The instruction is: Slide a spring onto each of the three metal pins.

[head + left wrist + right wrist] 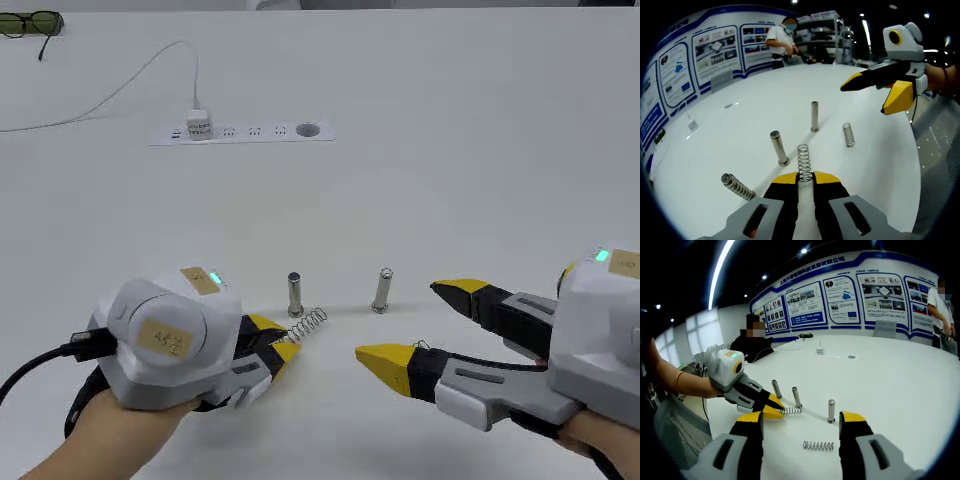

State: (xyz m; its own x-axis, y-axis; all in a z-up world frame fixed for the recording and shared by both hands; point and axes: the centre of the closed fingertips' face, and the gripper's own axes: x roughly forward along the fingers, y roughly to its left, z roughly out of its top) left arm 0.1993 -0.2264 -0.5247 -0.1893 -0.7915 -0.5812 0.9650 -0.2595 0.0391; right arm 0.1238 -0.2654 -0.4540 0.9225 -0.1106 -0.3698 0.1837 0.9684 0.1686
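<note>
Left hand-held gripper [282, 340]: clamped on spring [311, 322], which is held near-level, free end just right of the base of the upright near pin [294, 293]. Far pin [383, 290]: bare, upright. Right hand-held gripper [398, 320]: jaws held apart, empty.

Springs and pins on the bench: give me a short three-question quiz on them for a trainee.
1. True or false: the left gripper is shut on a spring.
2. How many pins carry a spring right now? A: none. B: one. C: three.
3. Fill in: the loose spring lies on the table between the open jaws of the ____ gripper.

Key
1. True.
2. B. The sprung pin has one, while the near bare pin and the far bare pin have none.
3. Right: it is the right gripper.
</note>
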